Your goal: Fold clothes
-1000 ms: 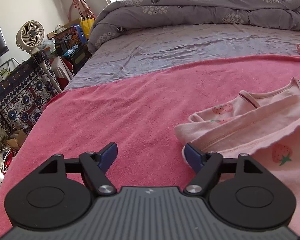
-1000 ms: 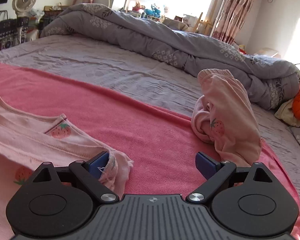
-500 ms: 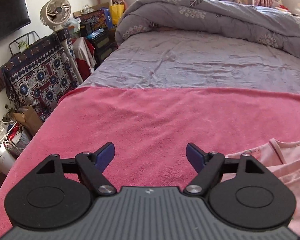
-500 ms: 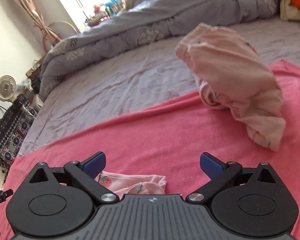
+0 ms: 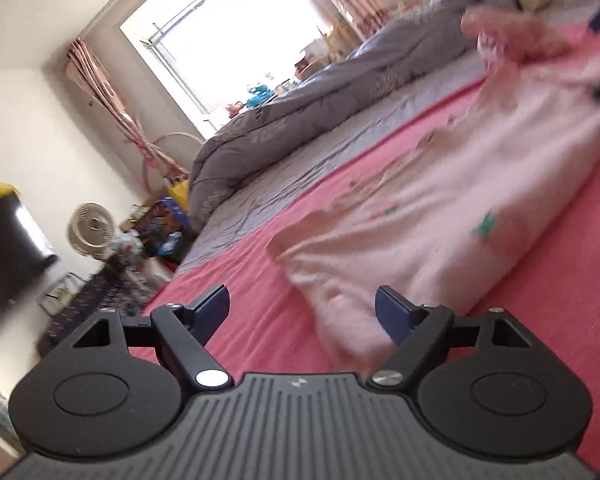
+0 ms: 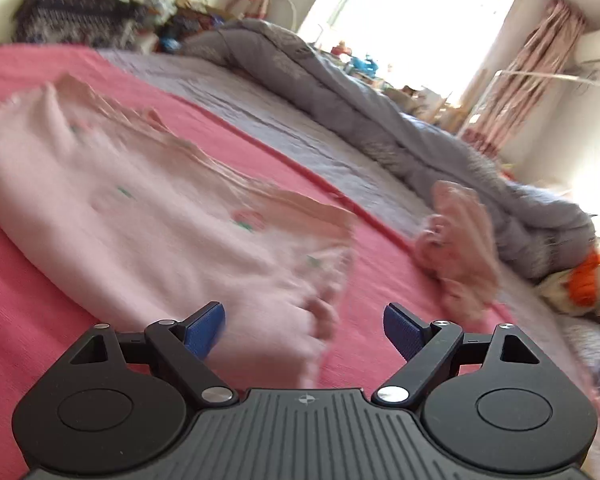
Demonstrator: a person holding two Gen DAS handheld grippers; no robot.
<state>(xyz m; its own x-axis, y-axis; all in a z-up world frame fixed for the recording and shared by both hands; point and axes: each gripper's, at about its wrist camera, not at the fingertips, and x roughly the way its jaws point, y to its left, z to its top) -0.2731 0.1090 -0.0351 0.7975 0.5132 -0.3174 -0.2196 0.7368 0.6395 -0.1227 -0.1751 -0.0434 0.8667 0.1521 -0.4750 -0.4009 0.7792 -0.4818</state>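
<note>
Pink garment [image 5: 440,216] flat on red blanket [image 5: 260,280], left tongs [image 5: 302,312] released, right tongs [image 6: 304,326] just narrowing, gripping nothing, garment edge between them.

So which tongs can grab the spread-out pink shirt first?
Probably right. The right tongs stand open with the pink shirt corner already between them. The left tongs only reach its edge.

both wrist views sit low and close over the pink blanket [image 5: 228,280], tilted and motion-blurred. the left looks along the pale pink garment [image 5: 440,216] toward the window [image 5: 236,40]; the right faces that same garment, window and grey duvet [image 6: 340,96].
</note>
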